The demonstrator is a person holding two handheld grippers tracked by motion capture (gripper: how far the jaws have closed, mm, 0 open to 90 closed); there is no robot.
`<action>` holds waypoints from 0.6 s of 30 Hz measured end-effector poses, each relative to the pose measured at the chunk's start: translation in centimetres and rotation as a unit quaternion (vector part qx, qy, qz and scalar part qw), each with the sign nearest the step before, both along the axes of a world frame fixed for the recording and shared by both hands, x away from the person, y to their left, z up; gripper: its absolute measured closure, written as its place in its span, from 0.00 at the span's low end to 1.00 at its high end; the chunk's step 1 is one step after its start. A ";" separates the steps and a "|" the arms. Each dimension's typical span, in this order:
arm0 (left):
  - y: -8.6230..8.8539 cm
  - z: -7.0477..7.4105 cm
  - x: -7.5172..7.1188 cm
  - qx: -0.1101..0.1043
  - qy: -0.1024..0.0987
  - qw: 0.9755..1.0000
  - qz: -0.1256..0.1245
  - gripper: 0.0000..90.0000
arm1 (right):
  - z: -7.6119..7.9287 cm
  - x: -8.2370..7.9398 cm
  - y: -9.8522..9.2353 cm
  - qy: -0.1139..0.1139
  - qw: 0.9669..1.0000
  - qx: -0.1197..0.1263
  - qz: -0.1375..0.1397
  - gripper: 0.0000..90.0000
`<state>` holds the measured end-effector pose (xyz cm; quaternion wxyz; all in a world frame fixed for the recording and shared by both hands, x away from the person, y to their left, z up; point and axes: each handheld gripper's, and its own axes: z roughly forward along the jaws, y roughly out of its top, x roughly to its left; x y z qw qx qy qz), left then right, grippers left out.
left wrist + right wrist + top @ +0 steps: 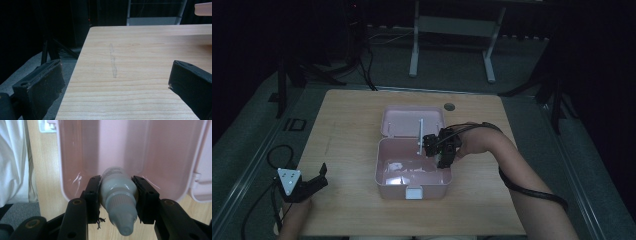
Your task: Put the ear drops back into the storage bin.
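Observation:
A pink box (384, 172) lies open at the middle of the table, its lid (402, 120) folded back behind it. My right gripper (443, 159) hangs over the box's right rim, shut on a small whitish dropper bottle (117, 192). In the right gripper view the bottle's ribbed cap points toward the camera and its body reaches over the pink box (125, 150) interior. My left gripper (314, 181) rests at the table's front left corner. Its jaws stand open over bare wood (130, 75), with nothing between them.
The box has a white latch (414, 193) on its front wall. A dark round hole (449, 106) sits near the table's far edge. A white frame stand (452, 30) and cables lie on the floor beyond. White cloth (12, 160) shows beside the table in the right gripper view.

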<state>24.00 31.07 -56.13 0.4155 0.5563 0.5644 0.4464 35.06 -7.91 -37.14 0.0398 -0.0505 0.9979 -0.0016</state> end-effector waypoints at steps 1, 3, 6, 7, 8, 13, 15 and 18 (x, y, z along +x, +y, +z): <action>0.0 0.0 0.0 0.000 0.000 1.000 0.000 0.00 | -0.3 0.1 0.1 0.002 1.000 0.000 0.000 0.66; 0.0 0.0 0.0 0.000 0.000 1.000 0.000 0.00 | -0.8 0.2 0.2 0.003 1.000 0.000 -0.003 0.66; 0.0 0.0 0.0 0.000 0.000 1.000 0.000 0.00 | -1.5 0.3 0.5 0.004 1.000 0.000 -0.002 0.66; 0.0 0.0 0.0 0.000 0.000 1.000 0.000 0.00 | -1.9 0.4 0.6 0.005 1.000 -0.001 -0.001 0.66; 0.0 0.0 0.0 0.000 0.000 1.000 0.000 0.00 | -2.2 0.4 0.7 0.006 1.000 -0.002 0.000 0.66; 0.0 0.0 0.0 0.000 -0.001 1.000 0.000 0.00 | -3.4 0.4 1.0 0.012 1.000 0.005 0.000 0.66; 0.0 0.0 0.0 0.000 0.000 1.000 -0.001 0.00 | -4.4 0.5 1.1 0.015 1.000 0.005 0.000 0.66; 0.0 0.0 0.0 0.000 -0.001 1.000 -0.001 0.00 | -5.5 0.4 1.2 0.020 1.000 -0.003 0.004 0.66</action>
